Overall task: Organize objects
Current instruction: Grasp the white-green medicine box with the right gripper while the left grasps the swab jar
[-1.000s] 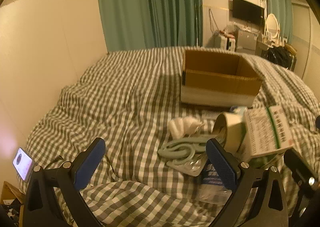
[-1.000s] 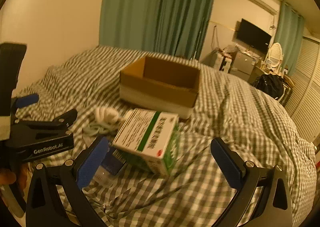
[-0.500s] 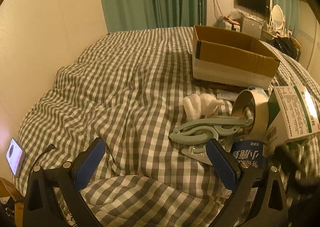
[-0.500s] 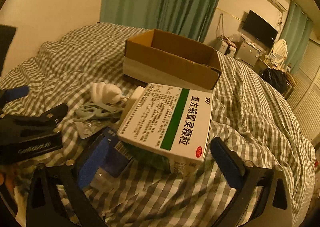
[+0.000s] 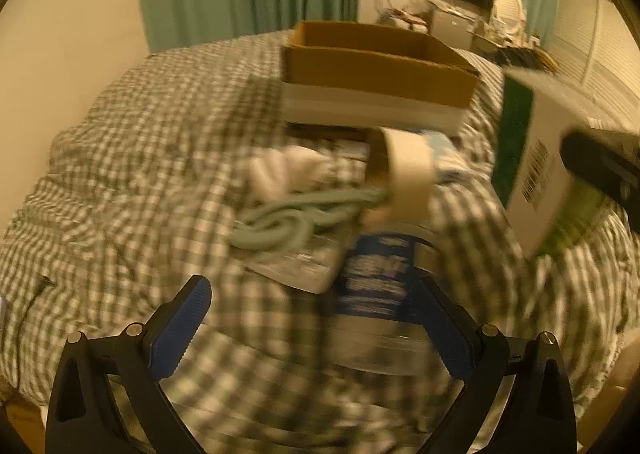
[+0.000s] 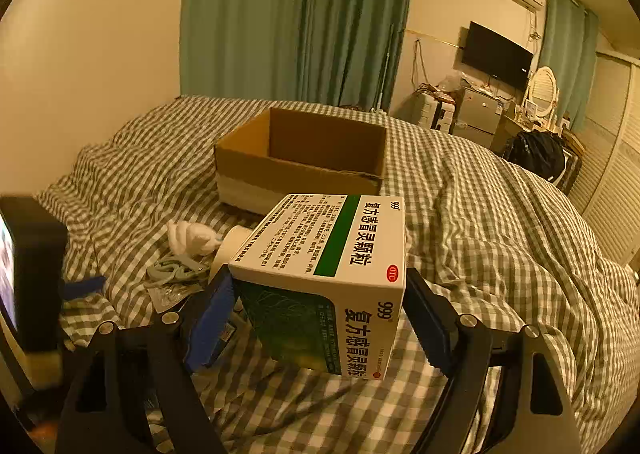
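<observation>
My right gripper (image 6: 320, 320) is shut on a white and green medicine box (image 6: 332, 254), its pads pressed on both sides. In the blurred left wrist view that medicine box (image 5: 532, 158) hangs tilted above the bedcover at the right. An open cardboard box (image 6: 304, 158) stands behind it on the bed. My left gripper (image 5: 312, 328) is open and holds nothing, just short of a pile: a blue packet (image 5: 376, 278), a blister pack (image 5: 296, 266), pale green scissors (image 5: 288, 218), a tape roll (image 5: 404, 170) and a white cloth (image 5: 280, 170).
Everything lies on a rumpled green-checked bedcover (image 6: 480, 238). A wall and green curtains (image 6: 296, 14) stand behind the bed. A desk with a TV (image 6: 496, 54) and a dark bag (image 6: 536, 154) are at the far right. A thin cable (image 5: 36, 294) trails at the left.
My right gripper has closed on the medicine box and raised it off the bedcover. My left gripper has swung right and closer to the pile; its view is now blurred.
</observation>
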